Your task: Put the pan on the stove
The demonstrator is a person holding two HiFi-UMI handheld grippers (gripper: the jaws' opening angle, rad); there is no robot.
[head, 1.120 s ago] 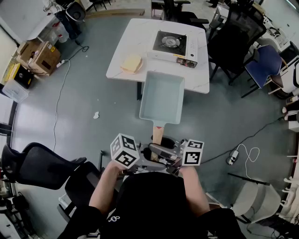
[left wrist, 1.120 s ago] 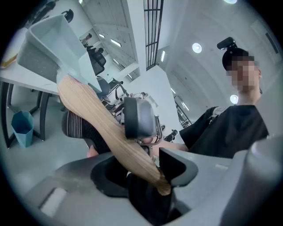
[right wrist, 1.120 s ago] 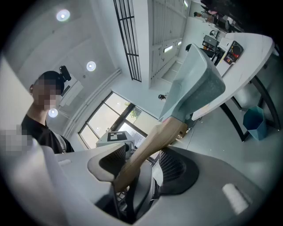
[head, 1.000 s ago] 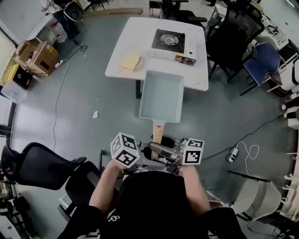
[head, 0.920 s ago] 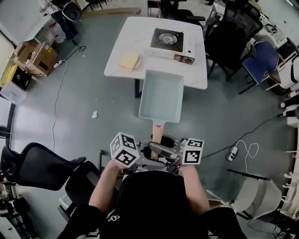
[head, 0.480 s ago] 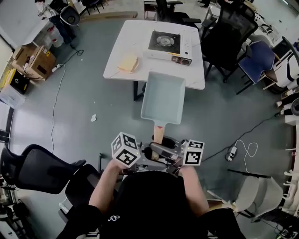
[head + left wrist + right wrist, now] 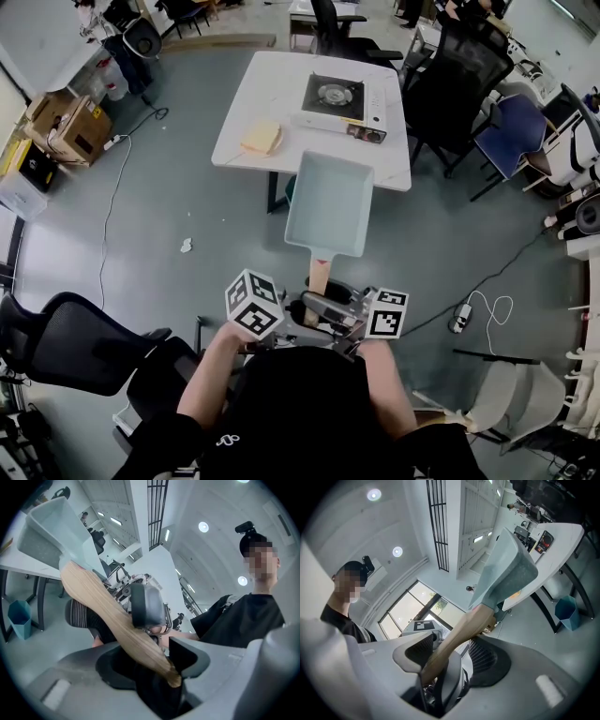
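A: Head view first. Where's the pan [image 7: 328, 204]?
B: In the air, about level, btwn the person & the table [image 7: 272, 89]. Its far rim overlaps the table's near edge in the pic. Stove [image 7: 342, 97] is on the table's far right part, well apart from the pan, burner bare.
A: Claws?
B: Left gripper [image 7: 289, 314] & right gripper [image 7: 349, 317] meet on the wooden handle [image 7: 319, 274], one from each side.
A: Tips for the carry?
B: IMO keep both clamps firm. It's a long pan gripped only at the handle, so the front will prob. want to dip. Keep it level, lift clear of the stove's edge, center over the burner, lower flat. Yellow item [image 7: 262, 137] is left of the route, so no worry.
A: Any text?
B: Stove front has a red/orange label, too small to read. Cubes carry b/w square markers, no letters. Print on the boxes [image 7: 70, 117] is illegible.
A: Left gripper view?
B: Handle's end sits btwn the jaws, clenched on it. No writing.
A: Right gripper view?
B: Jaws clamped on the handle too, pan pointing at the table. Stove panel shows a red spot, unreadable. One marker cube, no letters.
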